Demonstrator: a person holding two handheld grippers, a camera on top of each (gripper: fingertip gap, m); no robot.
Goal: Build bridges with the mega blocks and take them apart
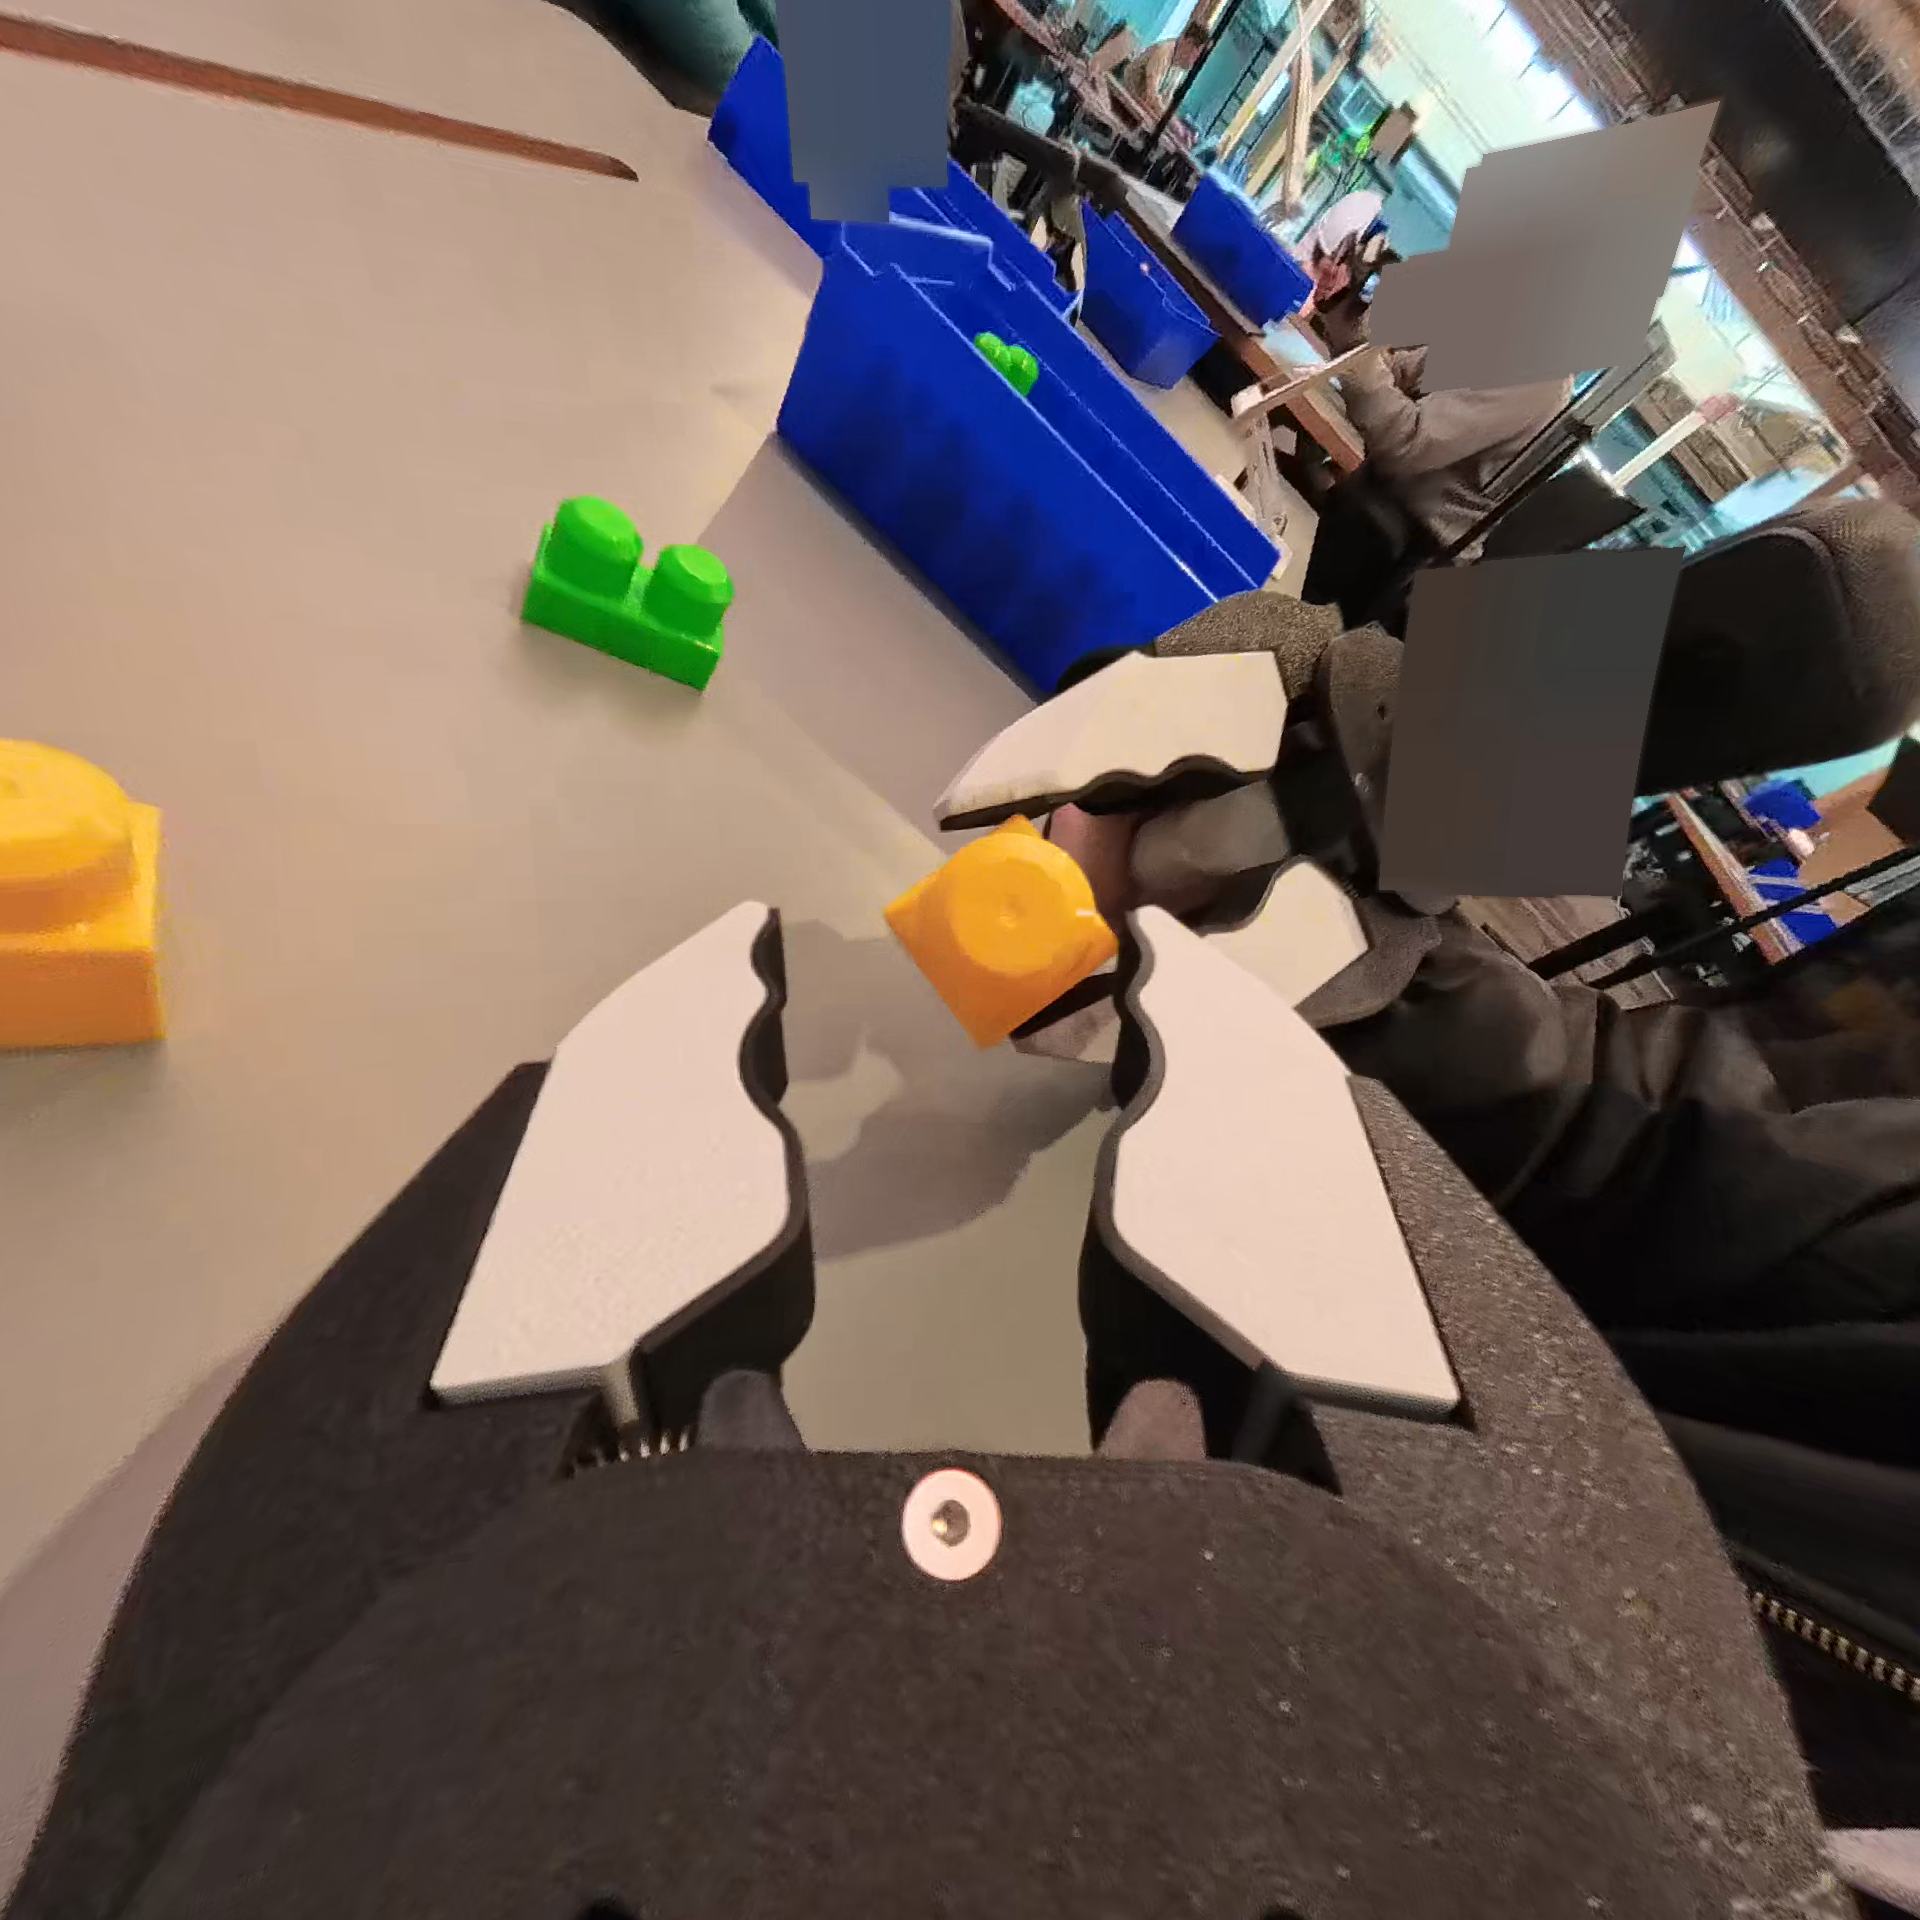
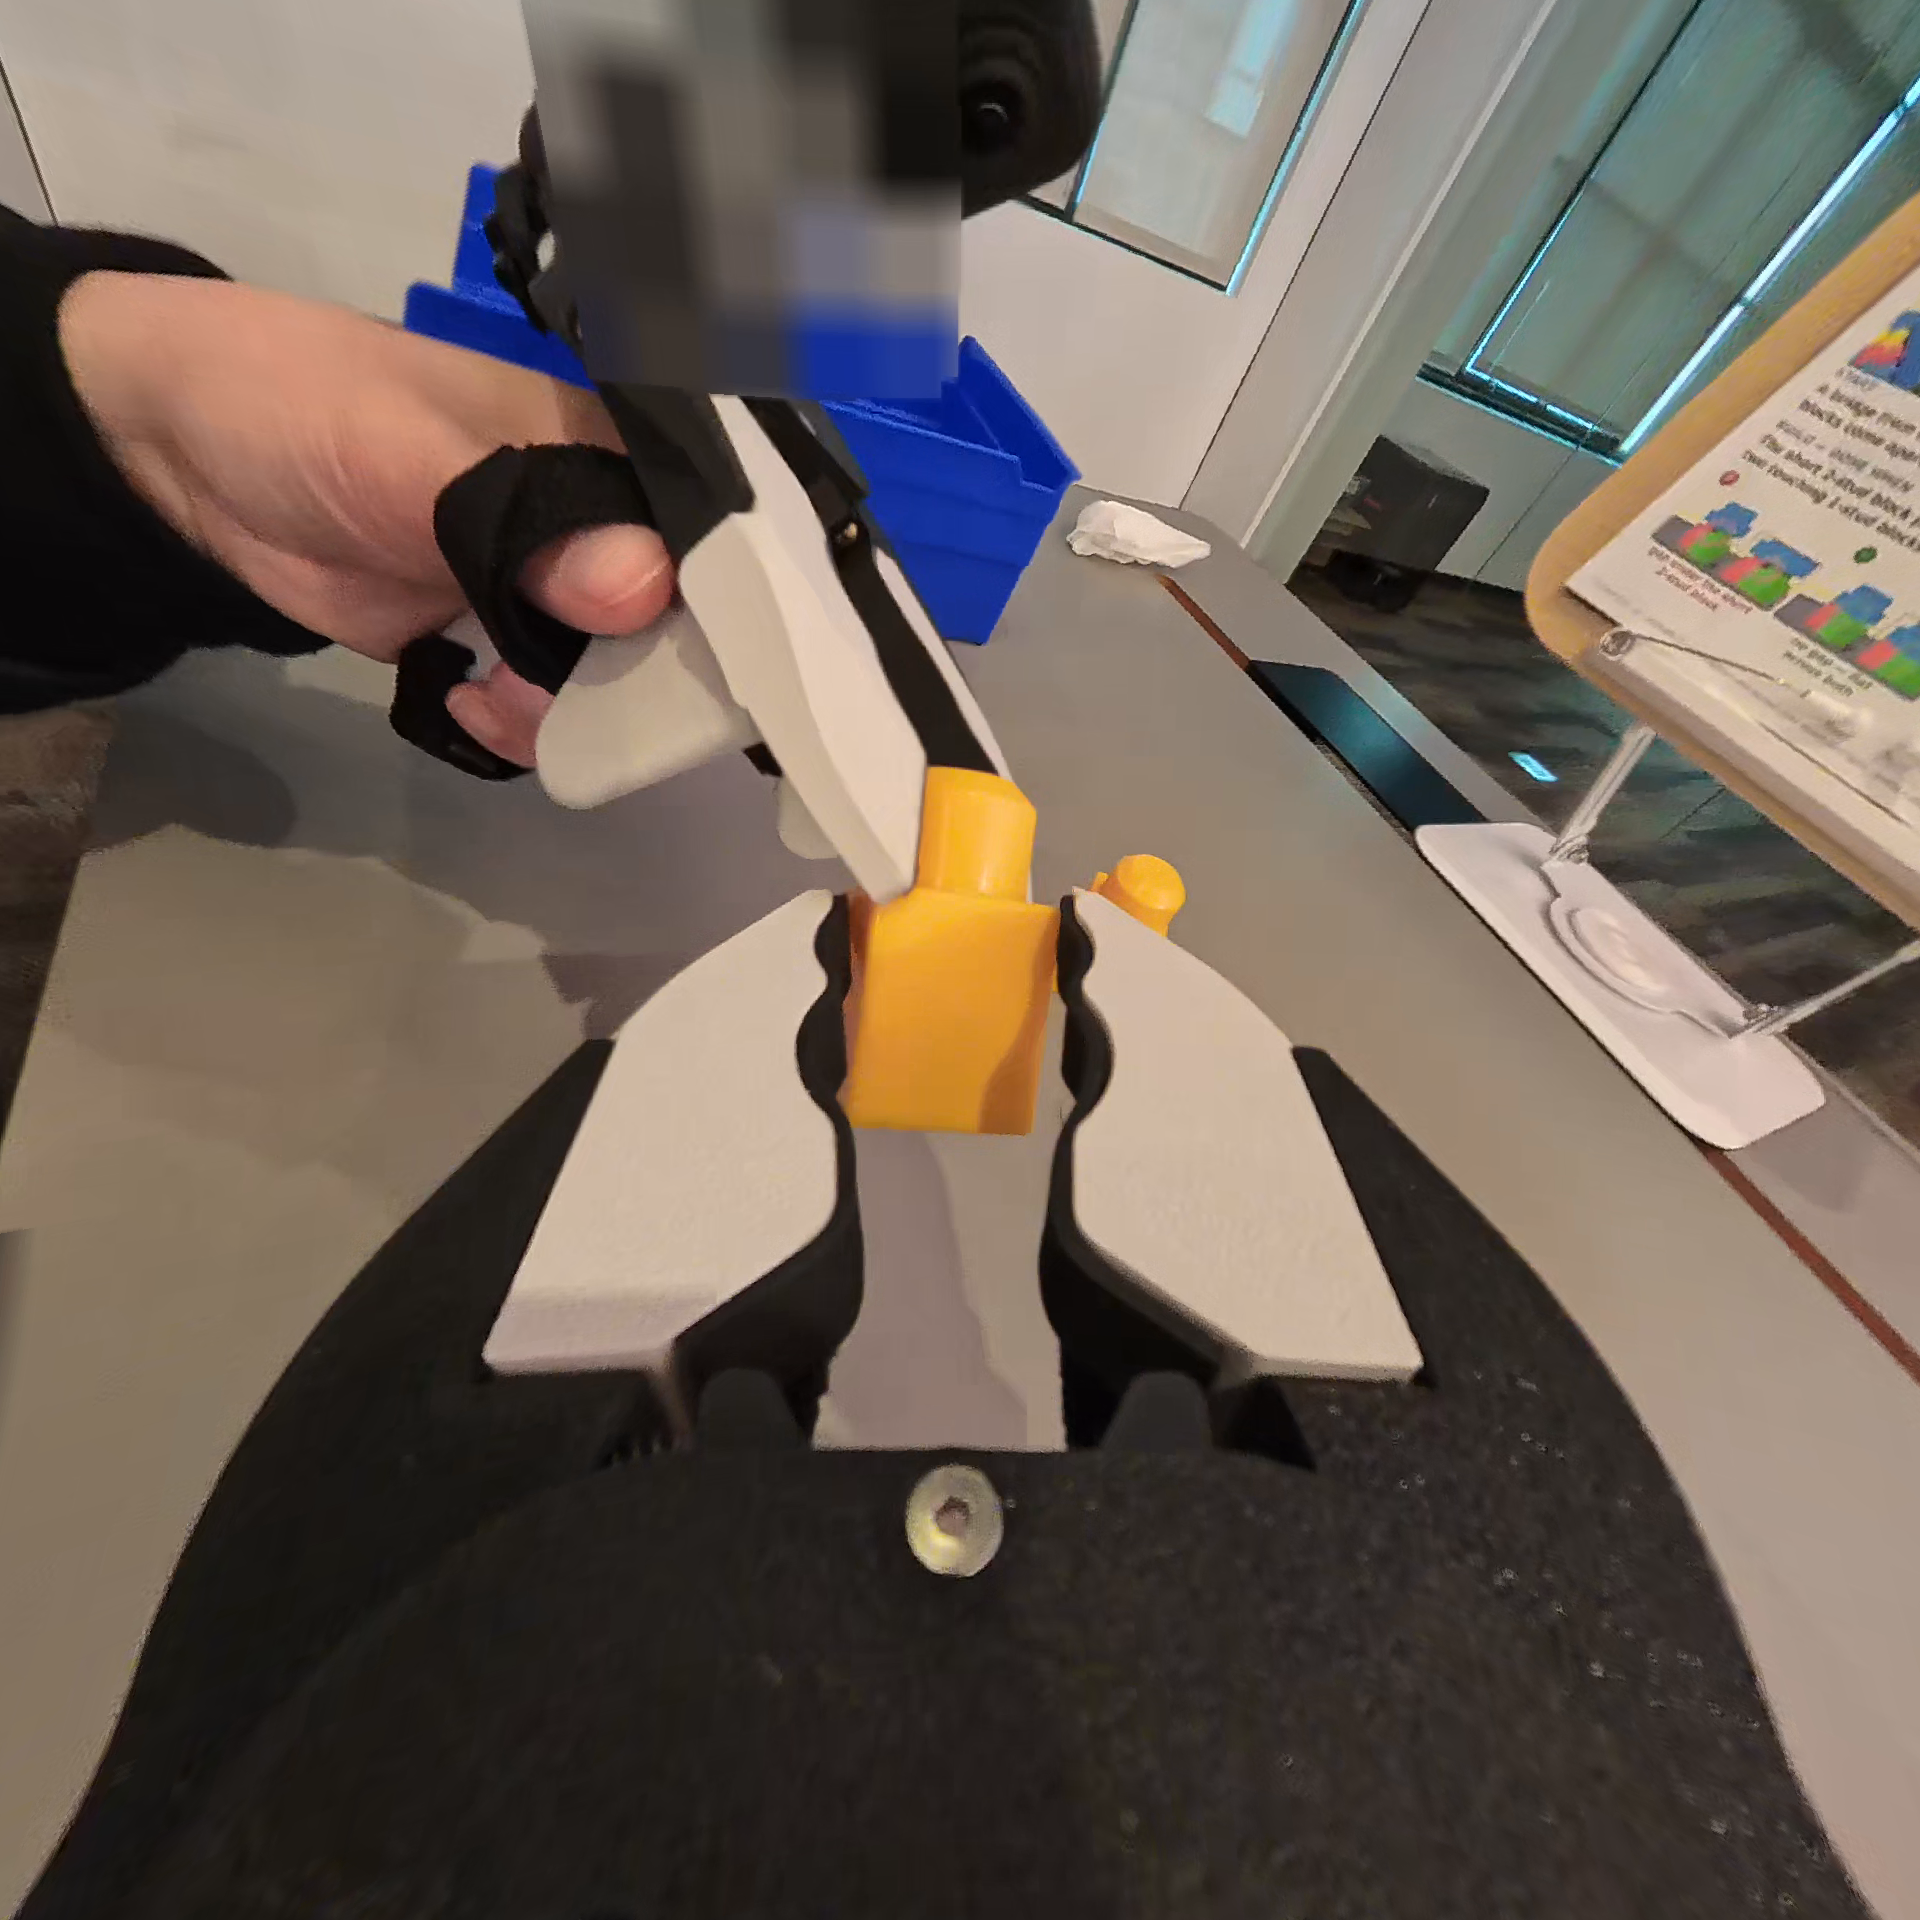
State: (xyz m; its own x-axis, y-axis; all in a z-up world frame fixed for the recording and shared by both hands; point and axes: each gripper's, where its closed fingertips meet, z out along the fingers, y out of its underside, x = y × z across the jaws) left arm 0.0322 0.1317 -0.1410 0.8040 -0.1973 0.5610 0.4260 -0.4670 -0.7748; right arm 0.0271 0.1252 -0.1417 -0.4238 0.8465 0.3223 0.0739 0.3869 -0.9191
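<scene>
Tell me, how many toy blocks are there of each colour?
Orange: 2, the held orange block in the jaws and the loose orange block.
Green: 2, the table green block on the table and the binned green block in the blue bin.
Total: 4

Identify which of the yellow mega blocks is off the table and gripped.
The single-stud yellow block, clamped between the right tongs. The other yellow block sits free on the grey table, left of the open left tongs.
</scene>
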